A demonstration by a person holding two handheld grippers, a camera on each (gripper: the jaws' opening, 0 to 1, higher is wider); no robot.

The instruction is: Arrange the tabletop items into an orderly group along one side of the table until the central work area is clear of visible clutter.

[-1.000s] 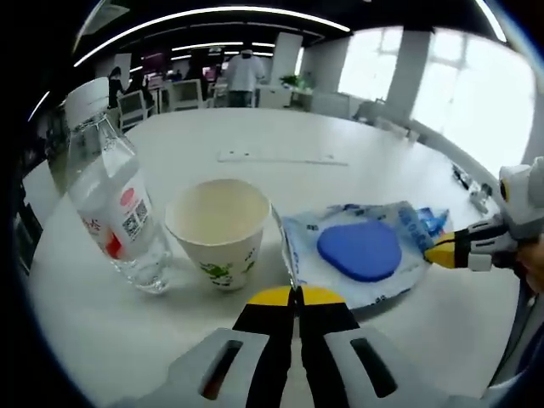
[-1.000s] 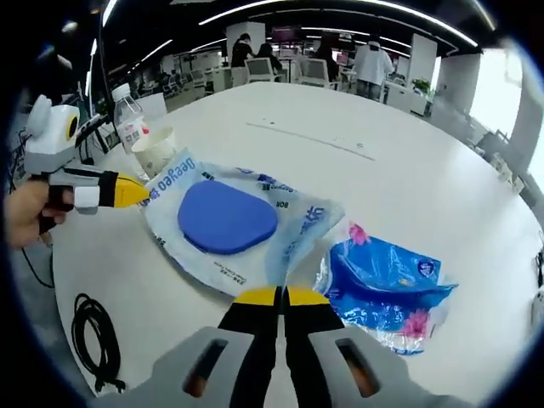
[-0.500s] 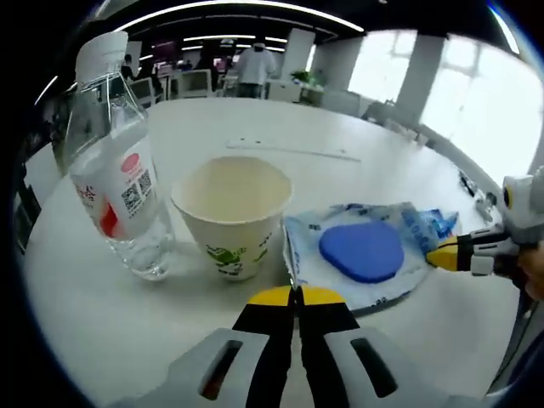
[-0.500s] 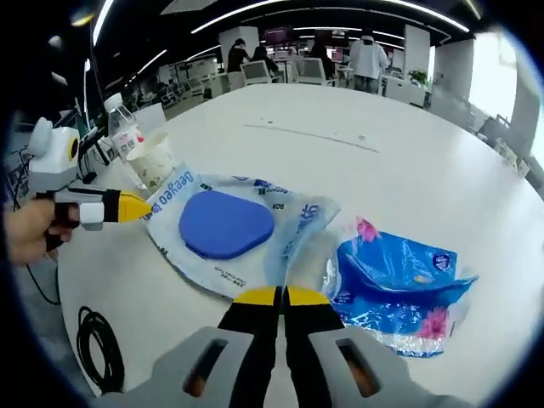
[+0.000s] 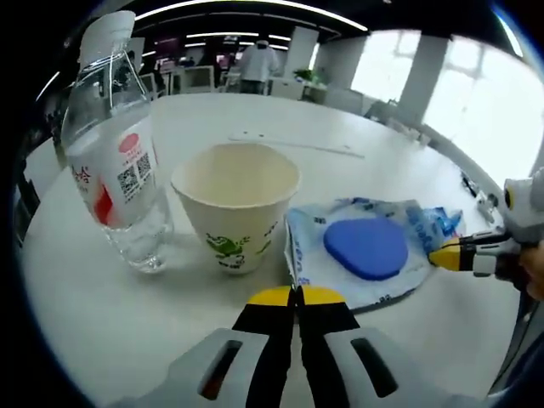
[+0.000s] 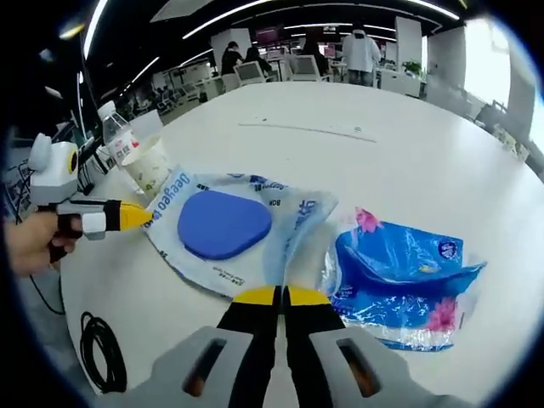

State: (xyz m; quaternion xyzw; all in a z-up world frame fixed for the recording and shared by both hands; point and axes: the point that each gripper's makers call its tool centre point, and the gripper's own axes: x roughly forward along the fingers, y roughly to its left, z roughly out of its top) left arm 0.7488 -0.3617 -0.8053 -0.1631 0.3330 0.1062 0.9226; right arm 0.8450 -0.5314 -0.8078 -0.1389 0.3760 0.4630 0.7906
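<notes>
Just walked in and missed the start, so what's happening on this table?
A person is tidying a round white table with two handheld grippers. The left gripper and right gripper are both shut on opposite edges of the clear plastic bag with a blue pad inside. A white paper cup and a clear water bottle stand upright beside it; a blue plastic tissue pack lies on the bag's other side.

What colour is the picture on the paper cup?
Green, on a cream paper cup; clearest in the left gripper view.
</notes>
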